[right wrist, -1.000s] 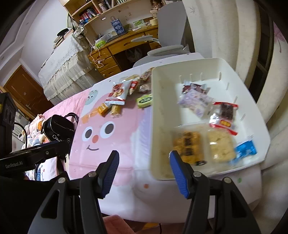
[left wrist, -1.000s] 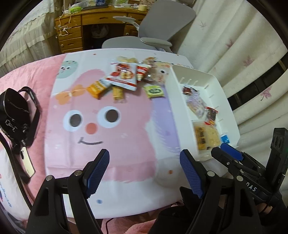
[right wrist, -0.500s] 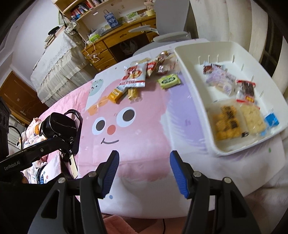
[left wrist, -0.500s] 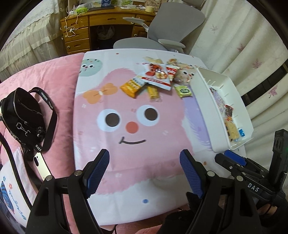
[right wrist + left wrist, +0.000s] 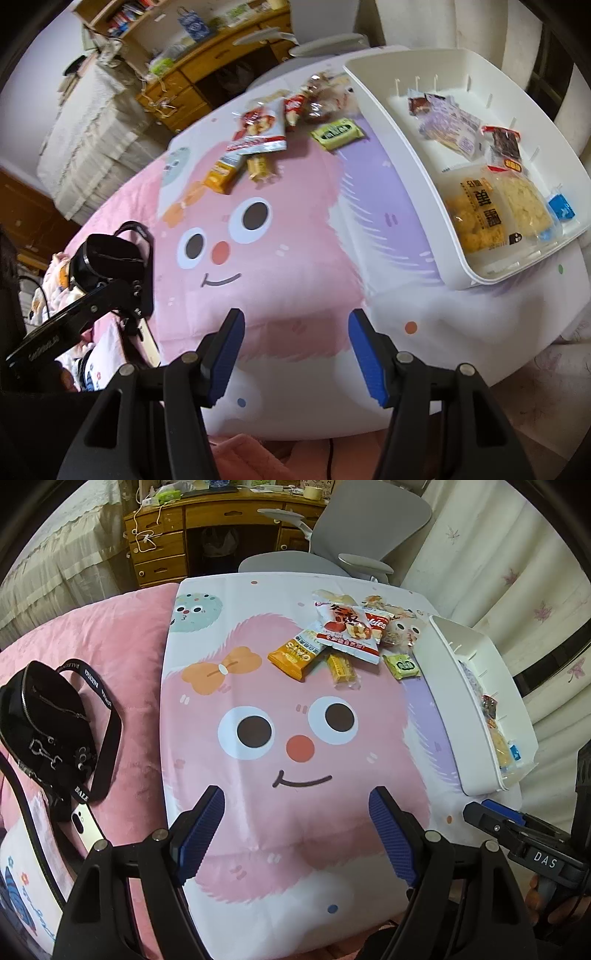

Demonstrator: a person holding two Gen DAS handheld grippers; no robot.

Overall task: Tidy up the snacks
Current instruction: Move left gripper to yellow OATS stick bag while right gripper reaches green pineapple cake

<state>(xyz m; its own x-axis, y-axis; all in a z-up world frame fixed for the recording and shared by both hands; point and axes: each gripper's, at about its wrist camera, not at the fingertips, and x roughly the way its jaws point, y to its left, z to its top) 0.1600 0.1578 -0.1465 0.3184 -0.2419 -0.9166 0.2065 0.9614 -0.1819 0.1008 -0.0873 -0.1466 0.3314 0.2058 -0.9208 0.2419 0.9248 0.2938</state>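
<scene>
Crinkly foil snacks (image 5: 343, 642) are lying heaped at the cloth's (image 5: 295, 812) far edge, just beside the tray (image 5: 402, 155); I judge them light, slippery and crushable, best pinched by a sealed end. I am holding my left gripper (image 5: 295, 829) and right gripper (image 5: 295, 354) spread and empty, both tilting steeply down over the near cloth.

Left gripper (image 5: 296, 825) and right gripper (image 5: 296, 352) angle downward, jaws apart and empty.
</scene>
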